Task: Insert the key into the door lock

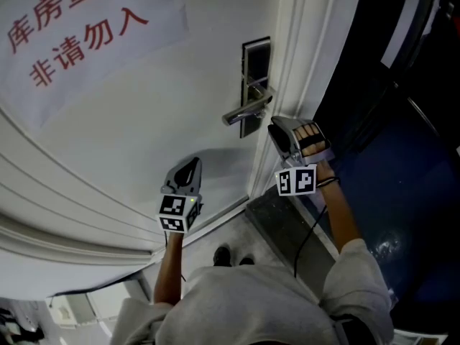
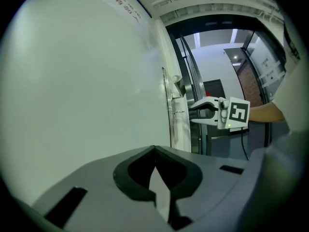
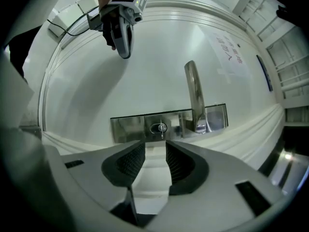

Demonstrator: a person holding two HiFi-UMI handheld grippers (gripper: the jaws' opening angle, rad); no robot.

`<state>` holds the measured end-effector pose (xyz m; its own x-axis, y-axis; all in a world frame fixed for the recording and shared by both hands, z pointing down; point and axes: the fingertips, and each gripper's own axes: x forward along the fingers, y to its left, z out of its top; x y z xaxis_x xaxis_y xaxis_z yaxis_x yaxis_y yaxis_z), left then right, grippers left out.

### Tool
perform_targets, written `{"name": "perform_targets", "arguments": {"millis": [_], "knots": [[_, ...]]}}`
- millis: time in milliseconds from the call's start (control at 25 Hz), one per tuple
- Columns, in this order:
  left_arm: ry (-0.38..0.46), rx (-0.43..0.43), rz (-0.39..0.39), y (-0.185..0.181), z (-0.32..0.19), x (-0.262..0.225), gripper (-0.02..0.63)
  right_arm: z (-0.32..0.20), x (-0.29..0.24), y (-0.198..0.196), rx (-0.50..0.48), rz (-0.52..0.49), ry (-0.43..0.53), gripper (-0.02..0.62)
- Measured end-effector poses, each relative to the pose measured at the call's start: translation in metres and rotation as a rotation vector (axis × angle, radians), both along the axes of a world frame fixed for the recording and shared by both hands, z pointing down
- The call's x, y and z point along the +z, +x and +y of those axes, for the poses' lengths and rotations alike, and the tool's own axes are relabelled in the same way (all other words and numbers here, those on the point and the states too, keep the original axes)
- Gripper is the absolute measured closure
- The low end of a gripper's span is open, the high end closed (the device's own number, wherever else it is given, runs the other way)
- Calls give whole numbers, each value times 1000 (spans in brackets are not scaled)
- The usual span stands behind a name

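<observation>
Seemingly the key (image 3: 161, 129) is lodged in the door lock (image 3: 131, 128), near the right gripper (image 3: 154, 150) (jaws parted, empty); withdrawal is called for.

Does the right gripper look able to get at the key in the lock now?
Probably yes: the right gripper faces the key with open jaws, nothing between; the handle sits off to one side.

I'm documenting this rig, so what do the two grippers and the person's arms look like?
Both the left gripper and right gripper are pale grey shells with dark pads. Each carries a white cube printed with black square markers. A thin black cable trails from the right one. The person wears a grey short-sleeved top.
</observation>
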<state>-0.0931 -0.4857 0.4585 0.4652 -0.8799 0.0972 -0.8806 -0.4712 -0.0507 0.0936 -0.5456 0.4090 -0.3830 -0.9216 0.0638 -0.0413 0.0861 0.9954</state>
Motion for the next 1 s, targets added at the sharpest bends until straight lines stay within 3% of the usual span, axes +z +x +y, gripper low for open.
{"name": "perform_targets", "arguments": {"millis": [320, 560, 720, 880, 1000], "knots": [[-6, 25, 1, 13, 0, 2, 589, 30, 6, 26, 42, -39, -4, 472], [-5, 34, 0, 18, -3, 2, 589, 45, 10, 34, 55, -67, 22, 561], [-3, 42, -1, 22, -4, 1, 589, 48, 14, 37, 66, -93, -2, 571], [1, 45, 5, 25, -6, 1, 589, 50, 11, 41, 79, -204, -46, 572], [2, 49, 8, 27, -6, 2, 589, 52, 9, 52, 120, -369, -102, 572]]}}
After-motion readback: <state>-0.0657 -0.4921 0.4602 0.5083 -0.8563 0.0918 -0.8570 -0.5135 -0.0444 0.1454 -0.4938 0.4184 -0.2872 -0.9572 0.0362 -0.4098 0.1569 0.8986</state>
